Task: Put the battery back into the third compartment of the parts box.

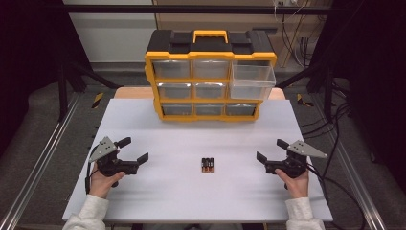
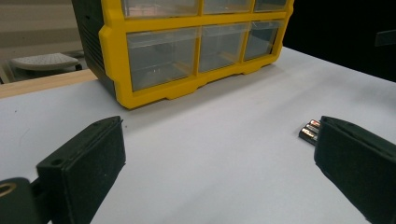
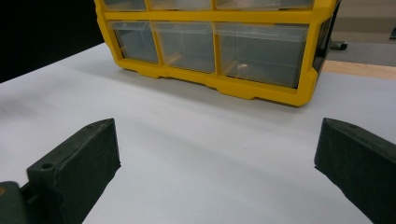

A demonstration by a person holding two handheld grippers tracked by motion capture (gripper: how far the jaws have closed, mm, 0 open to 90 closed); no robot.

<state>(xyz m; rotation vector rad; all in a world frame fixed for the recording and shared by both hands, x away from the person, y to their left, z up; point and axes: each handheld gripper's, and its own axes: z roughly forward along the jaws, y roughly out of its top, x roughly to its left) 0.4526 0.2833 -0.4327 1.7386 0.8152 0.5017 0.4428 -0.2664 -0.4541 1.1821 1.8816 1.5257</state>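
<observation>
Your left gripper, black with a grey three-cornered plate on top, sits low over the left part of the white rectangular table top, held in your left hand. Its jaws are spread wide with nothing between them; the left gripper view confirms bare table surface in the gap.

Your right gripper, of the same build, sits over the right part of the table in your right hand. Its jaws are likewise spread wide and hold nothing, as the right gripper view shows.

A small cluster of black cylindrical batteries with copper-coloured ends lies flat on the table between the two grippers, well apart from each. The batteries lie side by side and touching. In the left gripper view they appear just beside the inner edge of the right-hand jaw, partly hidden by it.

A yellow-and-black plastic organiser cabinet with clear drawers stands upright at the far edge of the table, its carry handle on top. It has three rows of three drawers. The clear drawer at the right of the top row is pulled out towards you; the remaining drawers sit flush. The contents of the drawers cannot be made out.
</observation>
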